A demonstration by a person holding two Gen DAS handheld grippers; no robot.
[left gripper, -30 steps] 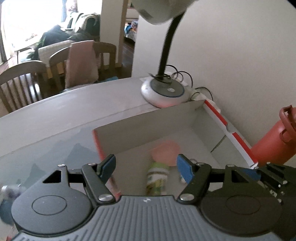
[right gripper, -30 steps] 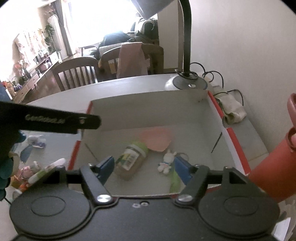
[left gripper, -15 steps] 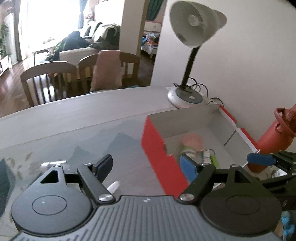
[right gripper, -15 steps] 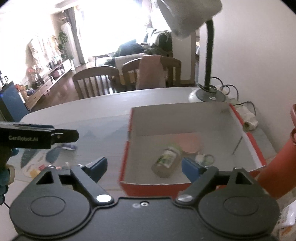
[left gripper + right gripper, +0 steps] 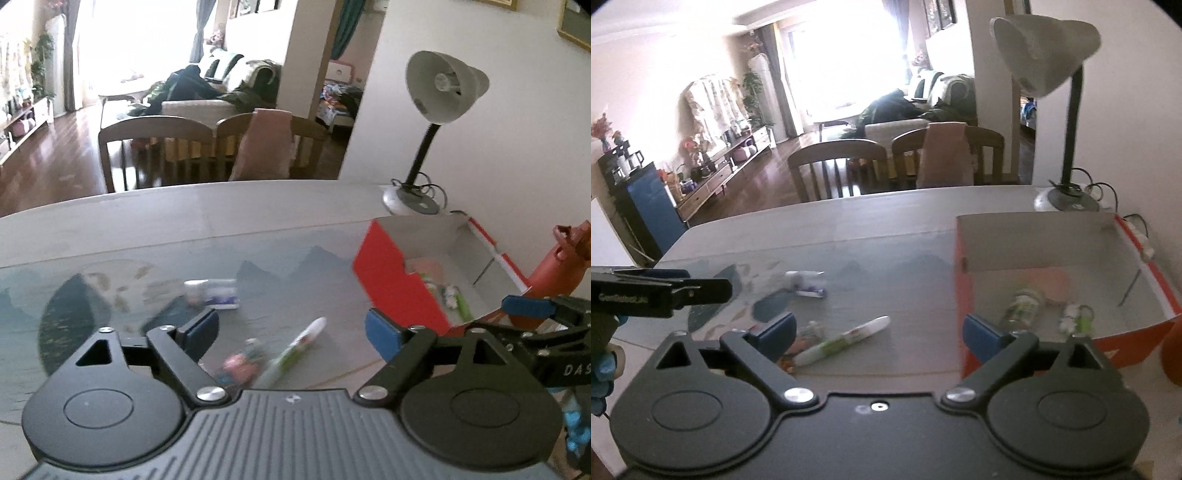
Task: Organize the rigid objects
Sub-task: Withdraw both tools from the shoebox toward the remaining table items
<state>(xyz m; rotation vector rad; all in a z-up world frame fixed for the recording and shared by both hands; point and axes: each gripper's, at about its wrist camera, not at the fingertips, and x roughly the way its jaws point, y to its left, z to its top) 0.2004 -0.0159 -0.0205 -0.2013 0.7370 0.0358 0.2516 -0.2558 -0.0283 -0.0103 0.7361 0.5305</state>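
- One tabletop [image 5: 886, 221], grey, with a printed mat.
- One red box [image 5: 964, 291], white inside, standing open on the tabletop's right side; inside it: one jar [image 5: 1021, 308], one pink flat piece [image 5: 1054, 282], one small white-green charm [image 5: 1075, 317], labels blurred.
- One lamp [image 5: 1067, 195] behind the box.
- Left of the box, loose on the tabletop: one green-white tube [image 5: 842, 341], one white-purple container [image 5: 807, 282], one small pink cluster [image 5: 242, 362], blurred.
- Left hand-held gripper [image 5: 291, 332]: jaws opening, nothing between them.
- Right hand-held gripper [image 5: 879, 332]: jaws opening, nothing gripped.
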